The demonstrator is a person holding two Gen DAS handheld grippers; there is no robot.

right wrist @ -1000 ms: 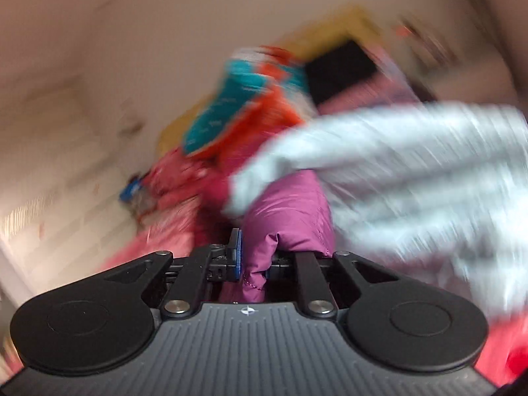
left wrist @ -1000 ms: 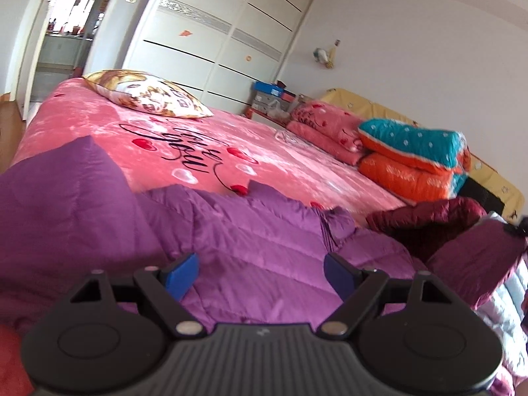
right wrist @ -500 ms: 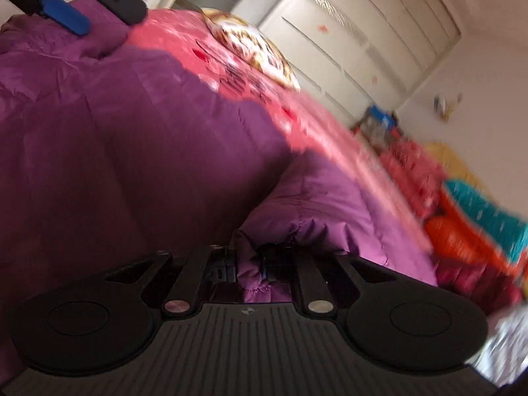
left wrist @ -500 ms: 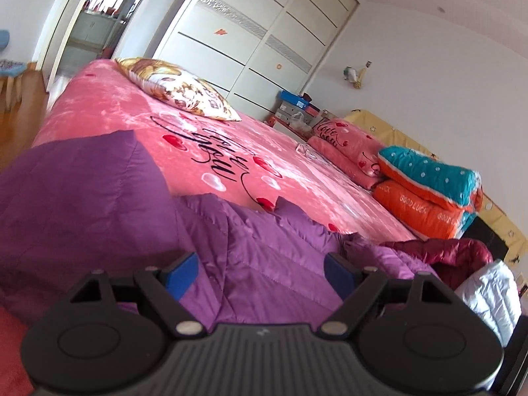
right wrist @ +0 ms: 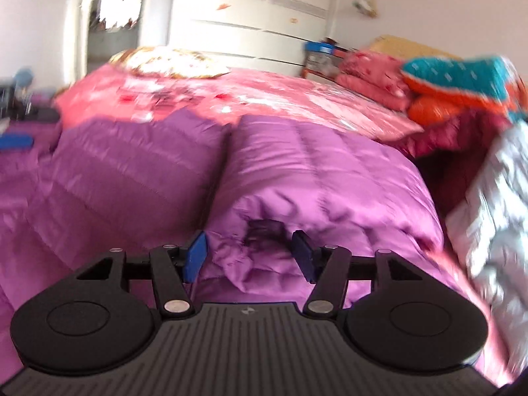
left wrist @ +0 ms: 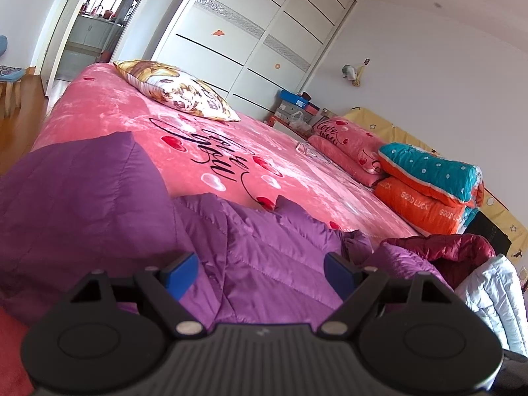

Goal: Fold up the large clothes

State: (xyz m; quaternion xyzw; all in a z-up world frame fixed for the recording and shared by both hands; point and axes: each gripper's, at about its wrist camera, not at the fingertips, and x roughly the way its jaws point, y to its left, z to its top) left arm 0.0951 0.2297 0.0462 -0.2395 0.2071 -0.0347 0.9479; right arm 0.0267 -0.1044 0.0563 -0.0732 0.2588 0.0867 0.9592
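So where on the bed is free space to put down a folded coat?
Free: pink blanket between the pillow and purple coat. Crowded: right side, with folded quilts, a dark red coat and a white coat.

1. The left gripper has a matte black body with a ribbed centre plate; two round black housings flank it, each with a shallow circular recess.
2. Black angled linkage arms carry silver pivot screws; its fingertips wear blue pads.
3. The right gripper is the same build: ribbed plate with a small pale emblem, round side housings, silver screws; its pads are blue.
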